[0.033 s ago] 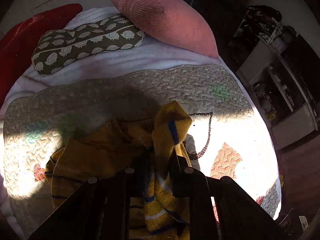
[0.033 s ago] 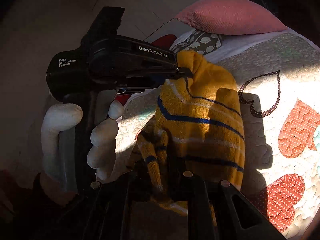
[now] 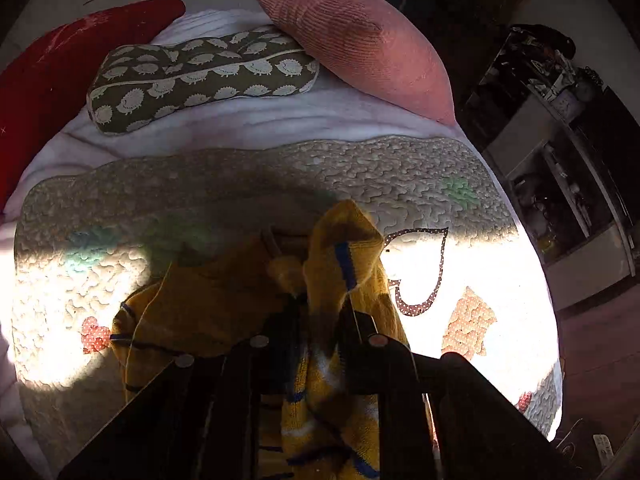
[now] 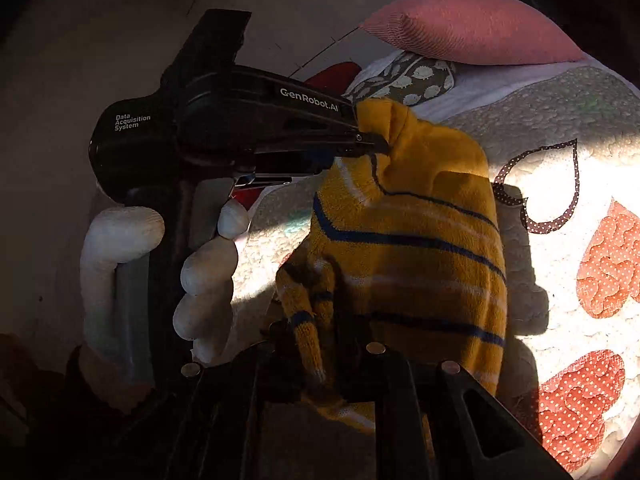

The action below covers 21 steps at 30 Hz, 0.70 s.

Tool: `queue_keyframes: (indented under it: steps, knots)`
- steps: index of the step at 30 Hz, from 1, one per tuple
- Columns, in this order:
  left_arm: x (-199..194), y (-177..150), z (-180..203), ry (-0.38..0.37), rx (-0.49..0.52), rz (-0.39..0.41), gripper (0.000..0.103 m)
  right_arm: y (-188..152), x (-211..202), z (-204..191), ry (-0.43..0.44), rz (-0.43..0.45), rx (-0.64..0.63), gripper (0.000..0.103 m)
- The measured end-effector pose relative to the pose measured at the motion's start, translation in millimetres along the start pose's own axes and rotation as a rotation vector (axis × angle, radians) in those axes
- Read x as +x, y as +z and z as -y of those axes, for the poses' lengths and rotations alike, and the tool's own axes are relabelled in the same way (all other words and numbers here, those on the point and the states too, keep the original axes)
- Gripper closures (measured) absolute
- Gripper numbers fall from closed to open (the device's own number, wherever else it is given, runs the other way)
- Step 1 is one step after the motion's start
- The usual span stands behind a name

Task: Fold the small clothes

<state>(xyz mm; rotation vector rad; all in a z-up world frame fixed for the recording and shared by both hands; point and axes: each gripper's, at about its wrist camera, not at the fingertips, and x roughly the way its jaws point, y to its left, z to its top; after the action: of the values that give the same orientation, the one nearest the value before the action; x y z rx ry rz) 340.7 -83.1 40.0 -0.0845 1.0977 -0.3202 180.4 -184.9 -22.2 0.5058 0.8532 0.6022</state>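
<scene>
- A yellow knit sweater [image 4: 416, 248] with navy and white stripes fills the centre of the right wrist view, lifted above the quilt [image 4: 560, 184]; its stripes run across the frame, sloping down to the right.
- The sweater's long axis runs from a pinched peak at upper centre down to the lower centre of that view.
- The left gripper [image 4: 372, 144], a black tool reaching in from the left of the frame, is clamped on the sweater's top peak; a white-gloved hand [image 4: 200, 276] holds its handle at lower left.
- The right gripper [image 4: 324, 344] at the bottom centre is closed on a lower bunch of the sweater.
- In the left wrist view the sweater [image 3: 340, 264] rises as a narrow fold from the left gripper [image 3: 320, 332] at lower centre, the rest draped to the lower left.
- A pink cushion [image 3: 360, 40] sits at upper centre, a hedgehog-print pillow [image 3: 200, 80] at upper left, and a red cushion [image 3: 52, 64] at far left.
</scene>
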Motion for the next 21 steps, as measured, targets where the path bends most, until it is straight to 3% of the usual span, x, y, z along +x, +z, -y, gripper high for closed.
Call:
queue_keyframes:
  steps: [6,12,14,16,18,21]
  knots:
    - [-5.8,-27.4,-85.8,-0.024,-0.130,0.010,0.088,-16.0,75.3,-42.9,0.030,-0.133,-0.042,0.090]
    - [6.7,-46.2,-127.5,-0.036,-0.201,-0.022,0.082,-31.8,124.1,-53.2,0.016,-0.246,-0.061,0.087]
    - [10.0,-50.2,-143.1,-0.054,-0.241,-0.034,0.077,-31.4,138.2,-52.3,-0.013,-0.277,-0.134,0.085]
    - [8.5,-54.8,-160.8,-0.161,-0.303,-0.037,0.072,-38.1,138.9,-63.0,-0.044,-0.266,-0.226,0.075]
    - [-0.4,-63.4,-181.8,-0.282,-0.412,-0.012,0.063,-41.2,134.8,-73.0,-0.029,-0.269,-0.266,0.054]
    - [-18.5,-72.3,-199.8,-0.278,-0.479,0.032,0.059,-45.1,117.1,-89.4,0.020,-0.262,-0.299,0.053]
